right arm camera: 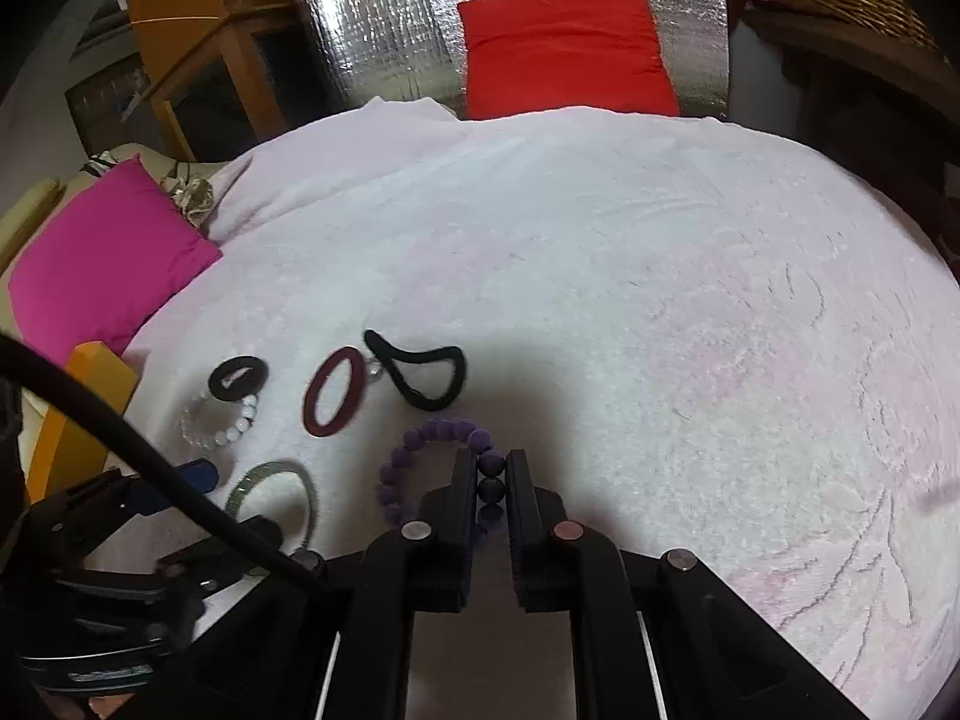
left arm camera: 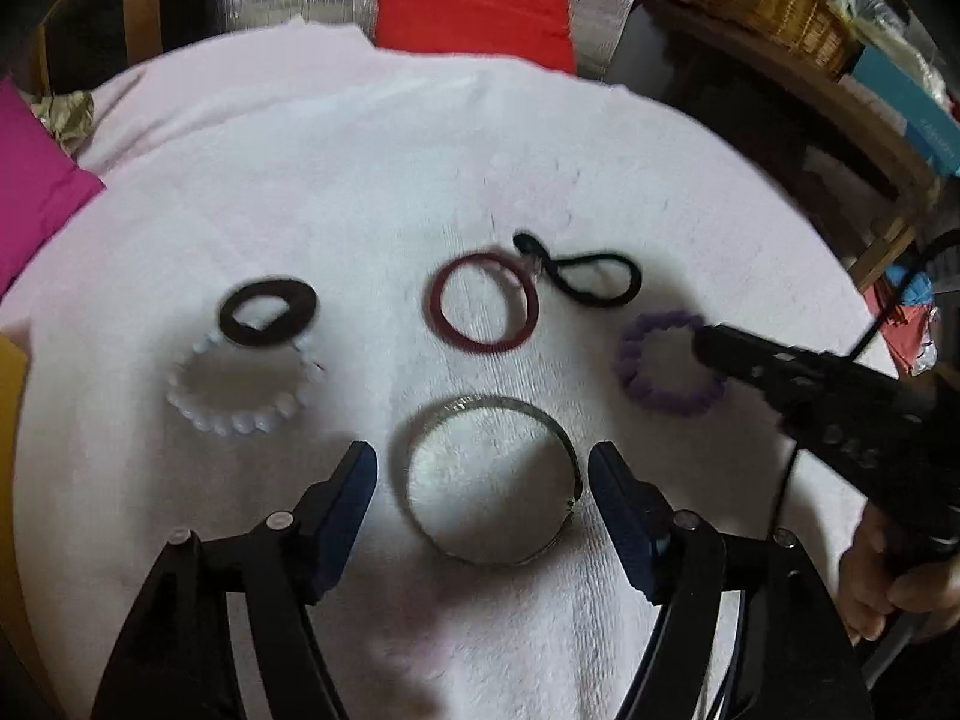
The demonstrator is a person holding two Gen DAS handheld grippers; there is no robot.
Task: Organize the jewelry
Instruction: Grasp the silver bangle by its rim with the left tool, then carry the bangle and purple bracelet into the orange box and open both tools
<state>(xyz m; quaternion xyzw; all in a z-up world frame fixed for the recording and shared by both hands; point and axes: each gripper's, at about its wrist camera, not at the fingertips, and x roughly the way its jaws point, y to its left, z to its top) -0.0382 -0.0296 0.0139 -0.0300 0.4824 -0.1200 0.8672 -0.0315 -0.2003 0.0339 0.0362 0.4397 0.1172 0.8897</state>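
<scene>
Everything lies on a worktop draped in a fluffy white towel (left arm camera: 300,192), with a red cushion (left arm camera: 474,0) at its far edge and a magenta cushion (right arm camera: 102,264) at the left. Your left tongs (left arm camera: 483,480) are spread wide, their blue-padded tips flanking the thin silver bangle (left arm camera: 489,480), the right tip just beside its rim; nothing is gripped. Your right tongs (right arm camera: 486,480) are nearly pressed together, pinching the right side of the purple bead bracelet (right arm camera: 420,450), two dark round beads sitting between the ribbed black pads. That pinch shows only in the right wrist view; the left one gives merely a black tip reaching into the purple ring. Beyond the bangle lies a smooth maroon ring (left arm camera: 483,303), and next to it a black elastic cord (left arm camera: 591,276) twisted into a loop. To the left, a flat black oval ring (left arm camera: 267,312) overlaps the far edge of a translucent white bead bracelet (left arm camera: 240,390).
</scene>
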